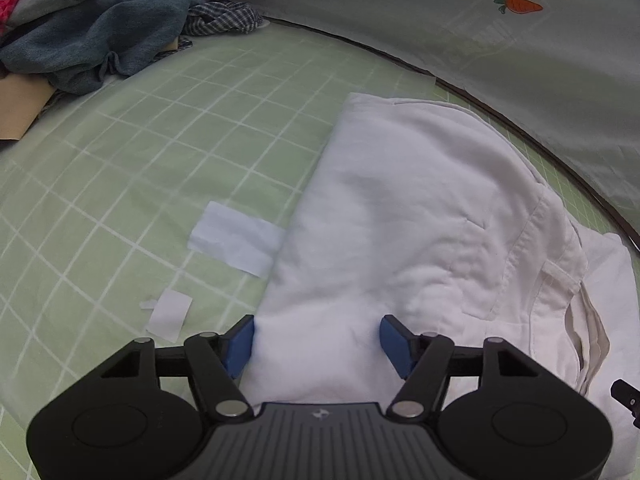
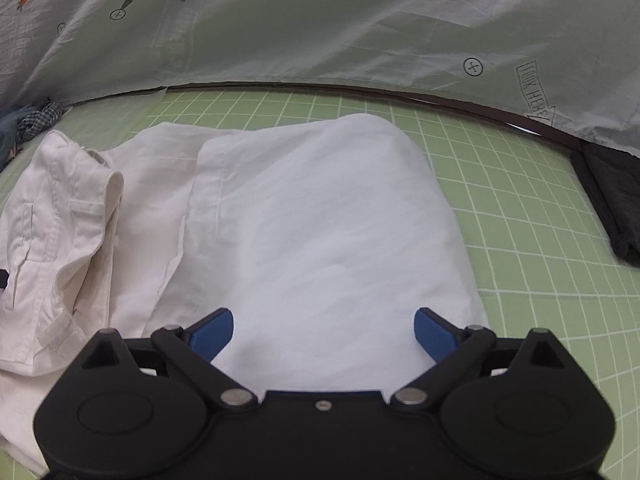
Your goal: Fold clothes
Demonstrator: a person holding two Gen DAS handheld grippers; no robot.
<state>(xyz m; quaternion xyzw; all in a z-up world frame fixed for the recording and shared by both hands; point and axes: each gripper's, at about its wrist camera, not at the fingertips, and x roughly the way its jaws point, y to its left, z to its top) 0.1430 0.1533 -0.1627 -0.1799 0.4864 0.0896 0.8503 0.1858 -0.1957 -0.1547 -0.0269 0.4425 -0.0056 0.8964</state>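
Both grippers, left [image 1: 317,340] and right [image 2: 324,330], hover spread over the partly folded white cotton trousers [image 2: 312,220]; pinch matching edges evenly, I'd judge.

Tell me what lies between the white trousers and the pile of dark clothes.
In the left wrist view, bare green grid mat, plus two white paper scraps nearer the white trousers; nothing else before the pile of dark clothes.

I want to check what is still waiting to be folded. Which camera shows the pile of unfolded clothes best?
The left wrist view: the pile of unfolded clothes lies at its top left, with a blue towel-like piece, checked fabric and grey cloth distinguishable. The right wrist view catches only a sliver of checked and blue fabric at its left edge.
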